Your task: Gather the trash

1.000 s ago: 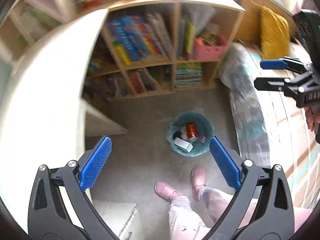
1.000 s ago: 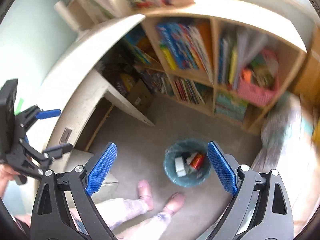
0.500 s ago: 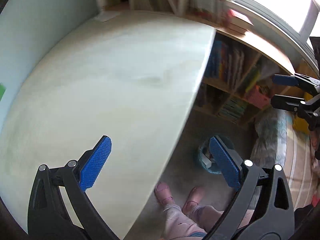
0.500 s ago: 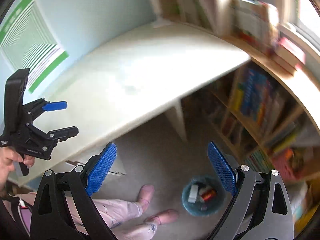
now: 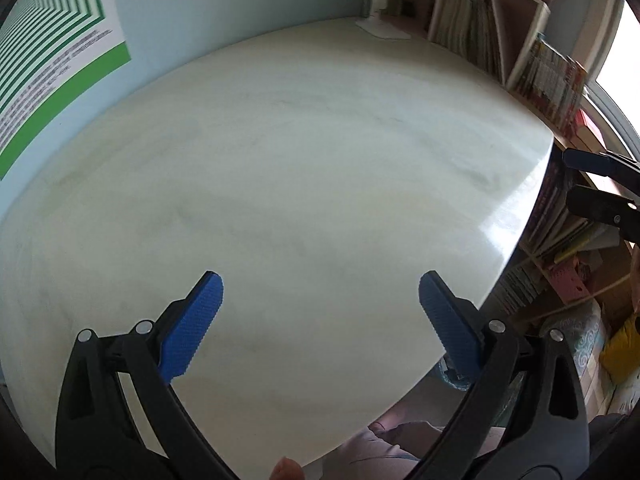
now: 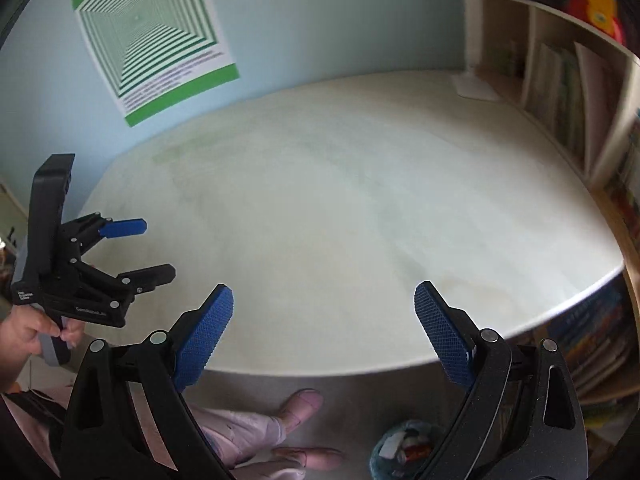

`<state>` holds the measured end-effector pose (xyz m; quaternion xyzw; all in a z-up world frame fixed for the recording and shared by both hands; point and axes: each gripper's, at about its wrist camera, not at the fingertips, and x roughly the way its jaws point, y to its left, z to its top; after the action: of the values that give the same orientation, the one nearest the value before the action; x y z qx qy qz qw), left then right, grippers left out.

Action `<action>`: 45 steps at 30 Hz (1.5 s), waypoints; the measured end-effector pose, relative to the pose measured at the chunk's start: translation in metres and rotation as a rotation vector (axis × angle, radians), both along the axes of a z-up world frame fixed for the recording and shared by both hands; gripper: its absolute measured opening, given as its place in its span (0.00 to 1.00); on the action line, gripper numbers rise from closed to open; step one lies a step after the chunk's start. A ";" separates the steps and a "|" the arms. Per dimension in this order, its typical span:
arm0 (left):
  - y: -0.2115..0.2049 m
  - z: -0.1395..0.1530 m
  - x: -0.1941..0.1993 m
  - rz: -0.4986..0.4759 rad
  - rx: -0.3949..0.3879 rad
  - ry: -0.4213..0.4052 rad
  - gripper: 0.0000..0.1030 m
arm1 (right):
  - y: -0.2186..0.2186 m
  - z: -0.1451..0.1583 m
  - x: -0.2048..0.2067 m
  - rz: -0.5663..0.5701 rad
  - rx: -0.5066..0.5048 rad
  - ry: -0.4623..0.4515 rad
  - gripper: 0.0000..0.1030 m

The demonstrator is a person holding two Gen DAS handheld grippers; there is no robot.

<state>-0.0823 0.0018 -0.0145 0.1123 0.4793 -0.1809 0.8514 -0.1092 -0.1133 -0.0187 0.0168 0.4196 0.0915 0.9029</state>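
Note:
My left gripper (image 5: 320,304) hangs open over a bare white tabletop (image 5: 300,160), nothing between its blue pads. My right gripper (image 6: 324,312) is open too, above the table's near edge. In the right wrist view the left gripper (image 6: 148,250) shows at the left, held by a hand (image 6: 24,332). A teal trash bin (image 6: 404,450) with a red can and white scraps inside stands on the floor under the table's near edge. In the left wrist view only a sliver of the bin (image 5: 450,376) peeks past the right finger. No loose trash shows on the table.
A green striped poster (image 6: 152,40) hangs on the pale blue wall. Bookshelves (image 5: 520,60) full of books line the right side. A white lamp base (image 6: 476,88) stands at the table's far corner. The person's pink slippers (image 6: 304,402) rest on the grey floor.
Both views have swung up from the floor and bin to the tabletop and wall. The bin has slid to the bottom of the views. Both grippers stayed open.

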 end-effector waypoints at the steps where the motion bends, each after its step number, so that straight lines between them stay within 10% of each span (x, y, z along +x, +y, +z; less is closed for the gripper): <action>1: 0.007 0.000 0.002 0.021 -0.002 -0.001 0.93 | 0.009 0.000 0.010 0.023 0.000 0.001 0.89; 24: 0.136 0.006 0.040 0.360 -0.008 -0.042 0.93 | 0.142 -0.013 0.125 0.310 0.010 0.062 0.89; 45: 0.181 -0.015 0.057 0.441 -0.022 -0.028 0.93 | 0.200 -0.032 0.160 0.358 -0.006 0.114 0.89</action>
<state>-0.0255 0.1830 -0.0295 -0.0018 0.4784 0.0061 0.8781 0.0507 0.0863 -0.0502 -0.0557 0.4664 0.2485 0.8471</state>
